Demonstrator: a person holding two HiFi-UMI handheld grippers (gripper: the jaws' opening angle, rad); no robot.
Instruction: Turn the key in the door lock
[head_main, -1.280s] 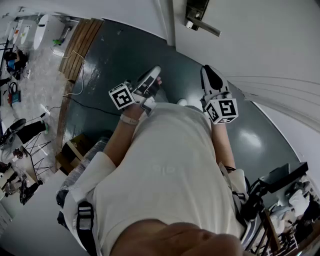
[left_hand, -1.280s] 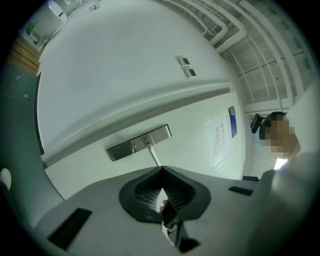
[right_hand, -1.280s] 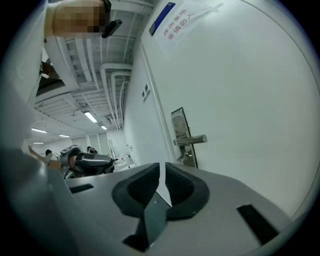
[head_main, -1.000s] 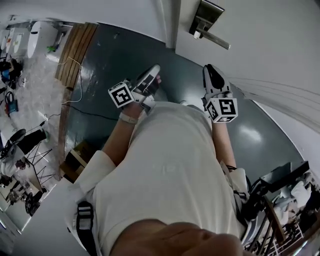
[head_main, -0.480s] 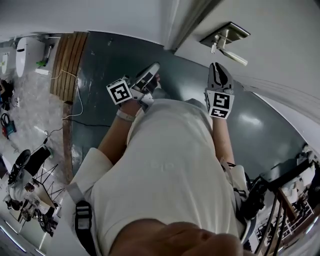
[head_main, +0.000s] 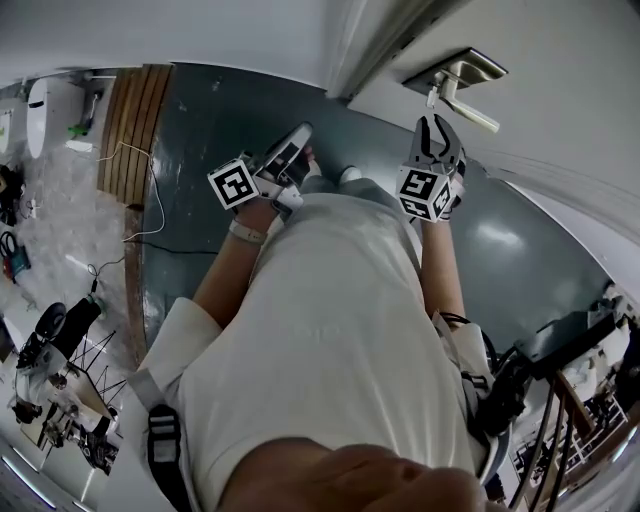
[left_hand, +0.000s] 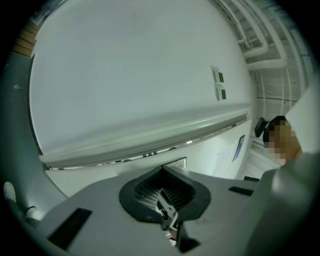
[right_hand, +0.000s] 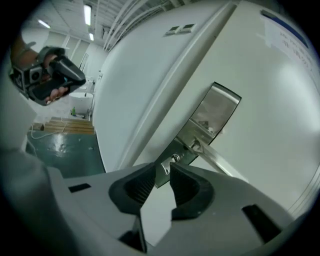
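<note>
Risen to the lock plate (right_hand: 210, 120), the right tool (head_main: 438, 128) gapes, released, around the key (right_hand: 165, 167), which juts straight out below the plate's lever. The left tool (head_main: 298, 133) is clenched on a small metal piece (left_hand: 166, 212).

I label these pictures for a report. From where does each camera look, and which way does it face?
Head view: on the person's head, looking steeply down at shirt, arms, left tongs, right tongs, door handle.
Left gripper view: rides the left tongs, facing a white wall; shut jaws pinch a small metal piece.
Right gripper view: rides the right tongs, facing the lock plate; open jaws flank the key.
Shared: head and right gripper views both show door handle and left tongs.
</note>
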